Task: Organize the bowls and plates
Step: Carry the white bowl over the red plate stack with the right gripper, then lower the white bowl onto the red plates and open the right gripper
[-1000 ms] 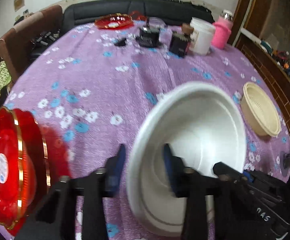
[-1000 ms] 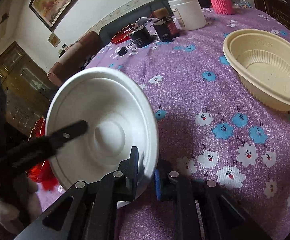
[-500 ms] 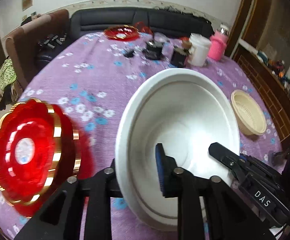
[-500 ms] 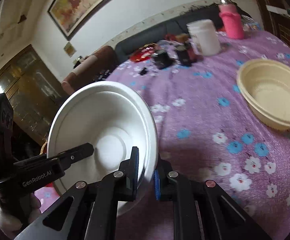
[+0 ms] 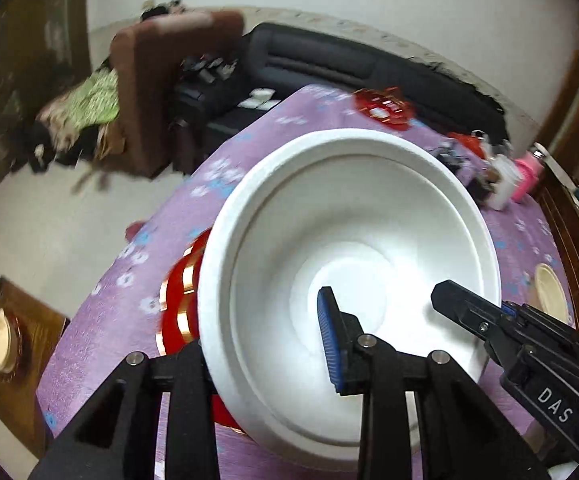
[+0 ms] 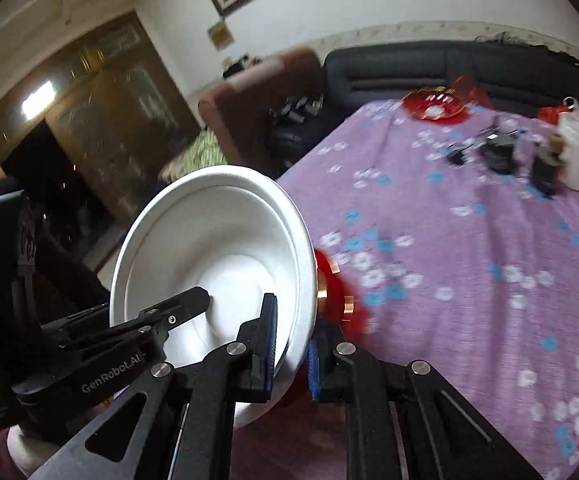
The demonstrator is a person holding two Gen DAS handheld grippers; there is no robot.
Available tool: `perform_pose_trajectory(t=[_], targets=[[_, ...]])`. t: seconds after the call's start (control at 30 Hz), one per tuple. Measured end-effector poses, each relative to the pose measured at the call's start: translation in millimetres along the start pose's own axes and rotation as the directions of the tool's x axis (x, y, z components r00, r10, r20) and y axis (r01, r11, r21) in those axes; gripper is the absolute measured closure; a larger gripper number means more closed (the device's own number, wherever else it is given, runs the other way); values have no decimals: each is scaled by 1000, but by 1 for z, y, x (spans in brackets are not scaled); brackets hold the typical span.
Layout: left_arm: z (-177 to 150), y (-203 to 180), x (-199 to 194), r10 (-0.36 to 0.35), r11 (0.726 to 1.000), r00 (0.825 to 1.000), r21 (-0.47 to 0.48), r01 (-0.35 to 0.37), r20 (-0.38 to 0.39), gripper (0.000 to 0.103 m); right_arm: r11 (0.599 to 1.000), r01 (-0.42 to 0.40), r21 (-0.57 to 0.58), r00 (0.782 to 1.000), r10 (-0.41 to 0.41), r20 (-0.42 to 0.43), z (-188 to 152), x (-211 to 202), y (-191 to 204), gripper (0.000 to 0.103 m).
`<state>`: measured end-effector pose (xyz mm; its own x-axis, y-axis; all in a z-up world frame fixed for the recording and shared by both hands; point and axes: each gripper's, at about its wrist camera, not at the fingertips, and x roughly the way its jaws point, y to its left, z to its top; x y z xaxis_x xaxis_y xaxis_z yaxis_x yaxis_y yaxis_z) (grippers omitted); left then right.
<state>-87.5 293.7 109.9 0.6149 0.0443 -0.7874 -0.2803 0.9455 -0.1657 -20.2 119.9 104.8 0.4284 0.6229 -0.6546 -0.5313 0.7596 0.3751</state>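
A large white foam bowl (image 5: pixel 353 248) is held in the air, tilted, over the purple flowered table (image 5: pixel 249 148). My left gripper (image 5: pixel 265 356) is shut on its near rim. My right gripper (image 6: pixel 291 354) is shut on the opposite rim of the same bowl (image 6: pixel 217 256). The right gripper's finger shows inside the bowl in the left wrist view (image 5: pixel 473 312). A red plate with gold bands (image 5: pixel 181 308) lies on the table just beyond and under the bowl, mostly hidden; it also shows in the right wrist view (image 6: pixel 333 296). A cream bowl (image 5: pixel 551 292) sits at the right.
A second red plate (image 6: pixel 435 108) lies at the table's far edge. A white jar (image 6: pixel 577 152), a pink bottle (image 5: pixel 527 176) and small dark items (image 6: pixel 497 152) stand at the far right. A brown chair (image 5: pixel 169 80) and black sofa (image 6: pixel 449 68) are behind.
Both grippers have carried the white bowl up and to the left, toward the red plate at the table's left edge. Both stay clamped on the bowl's rim.
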Motion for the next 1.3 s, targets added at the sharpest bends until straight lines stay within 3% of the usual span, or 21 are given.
perform_pose_trajectory(t=[0.1,0.23,0.3,0.53,0.63,0.83,1.0,1.3], targets=[[1,22,15,-16,999,999,-39,14,-37,74,1000,-2,14,999,3,-53,0,25,4,88],[3,38,27,-80,993,995,-96,75,-56,64,999,26,30,993,-23,-113,-2,50,3,89],[6,44,27,-126,986,991,-118,120,-42,57,999,45,31,991,-40,-128,-3,55,4,89],[8,54,14,-186,970,982,-154,187,19,49,994,105,32,986,-100,-132,0,63,-2,89],[8,59,8,-176,967,982,-174,184,61,37,992,124,18,984,-121,-127,2,65,-1,89],[7,66,-10,-146,967,978,-188,173,147,36,983,181,-34,980,-183,-79,3,65,7,88],[-3,67,-36,-124,966,966,-194,170,226,33,991,130,-23,991,-130,-10,0,56,9,55],[-24,53,-65,-43,988,959,-133,83,279,25,991,133,-22,989,-132,62,-8,36,14,53]])
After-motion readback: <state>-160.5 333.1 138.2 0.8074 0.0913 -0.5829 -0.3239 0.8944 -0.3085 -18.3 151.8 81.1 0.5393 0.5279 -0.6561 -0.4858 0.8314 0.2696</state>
